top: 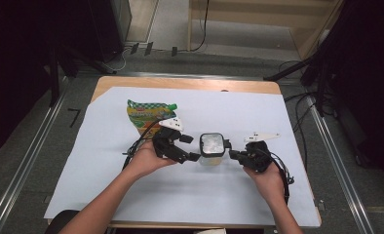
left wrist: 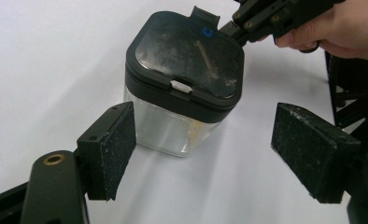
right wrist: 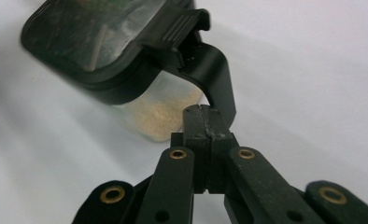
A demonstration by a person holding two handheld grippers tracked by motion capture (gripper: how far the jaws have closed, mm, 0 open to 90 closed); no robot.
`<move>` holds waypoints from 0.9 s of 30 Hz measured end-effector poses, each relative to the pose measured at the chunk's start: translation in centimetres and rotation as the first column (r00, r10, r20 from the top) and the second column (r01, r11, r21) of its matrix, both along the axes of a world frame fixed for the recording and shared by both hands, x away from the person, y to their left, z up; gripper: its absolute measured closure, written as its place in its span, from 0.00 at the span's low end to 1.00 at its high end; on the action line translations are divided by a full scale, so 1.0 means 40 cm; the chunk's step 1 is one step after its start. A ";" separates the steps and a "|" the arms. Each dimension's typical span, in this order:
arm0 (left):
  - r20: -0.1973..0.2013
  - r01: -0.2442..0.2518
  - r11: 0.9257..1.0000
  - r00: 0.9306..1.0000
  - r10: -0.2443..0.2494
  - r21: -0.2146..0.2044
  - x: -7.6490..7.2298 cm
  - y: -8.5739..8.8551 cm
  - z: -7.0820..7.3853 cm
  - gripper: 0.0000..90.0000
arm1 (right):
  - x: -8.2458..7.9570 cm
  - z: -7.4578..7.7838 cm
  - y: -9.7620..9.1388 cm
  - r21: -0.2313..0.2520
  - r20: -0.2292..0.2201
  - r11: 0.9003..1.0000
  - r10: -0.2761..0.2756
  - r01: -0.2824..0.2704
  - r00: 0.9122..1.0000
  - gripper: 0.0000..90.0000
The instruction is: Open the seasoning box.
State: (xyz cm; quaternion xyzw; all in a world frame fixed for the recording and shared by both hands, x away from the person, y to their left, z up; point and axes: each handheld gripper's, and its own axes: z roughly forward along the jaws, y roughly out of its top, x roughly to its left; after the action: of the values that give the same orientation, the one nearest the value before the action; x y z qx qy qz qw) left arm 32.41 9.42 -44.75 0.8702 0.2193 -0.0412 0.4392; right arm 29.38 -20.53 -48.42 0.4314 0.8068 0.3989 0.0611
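My left fingers [left wrist: 107,149] stand apart, nothing between them; the clear container [left wrist: 182,88] with the black lid sits just ahead on the white-covered worktop [top: 107,185], slightly left of their gap. My right gripper [right wrist: 205,122] is pressed together at the lid's latch tab [right wrist: 210,70]; whether it pinches it, unclear. Green snack bag [top: 148,113] lies beyond my left hand.

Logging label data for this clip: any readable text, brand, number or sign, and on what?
No word or number can be read.
Snack bag: red brand patch and print on green and yellow, too small and blurred to read.
Container lid: a small blue ring-shaped mark near the latch, no letters; its smudges and scratches are not text.
Grippers, white sheet: no markings seen.
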 end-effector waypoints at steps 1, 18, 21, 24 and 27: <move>0.005 -0.003 1.000 1.000 0.003 0.006 0.004 -0.009 -0.001 0.24 | 0.005 0.001 -0.002 0.002 -0.005 1.000 -0.004 0.004 1.000 1.00; 0.012 0.003 1.000 1.000 -0.003 -0.008 0.020 -0.021 -0.021 0.18 | 0.073 -0.005 -0.002 -0.060 0.001 0.996 -0.063 0.063 0.998 1.00; 0.010 0.001 1.000 1.000 0.000 -0.019 0.023 -0.019 -0.023 0.18 | 0.082 -0.018 0.006 -0.069 0.008 0.995 -0.065 0.065 0.998 1.00; 0.001 0.001 1.000 1.000 -0.001 -0.017 0.023 -0.021 -0.029 0.18 | 0.083 -0.028 0.009 -0.068 0.013 0.995 -0.072 0.073 0.997 1.00; -0.002 0.003 1.000 1.000 -0.003 -0.014 0.021 -0.023 -0.030 0.17 | 0.084 -0.032 0.013 -0.082 0.028 0.994 -0.065 0.067 0.997 1.00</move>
State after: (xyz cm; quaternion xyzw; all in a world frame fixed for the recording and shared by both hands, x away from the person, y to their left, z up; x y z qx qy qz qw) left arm 33.26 8.50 -45.96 0.8674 0.2181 -0.0443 0.4450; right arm 32.73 -20.00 -49.72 0.4500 0.8070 0.3684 0.1024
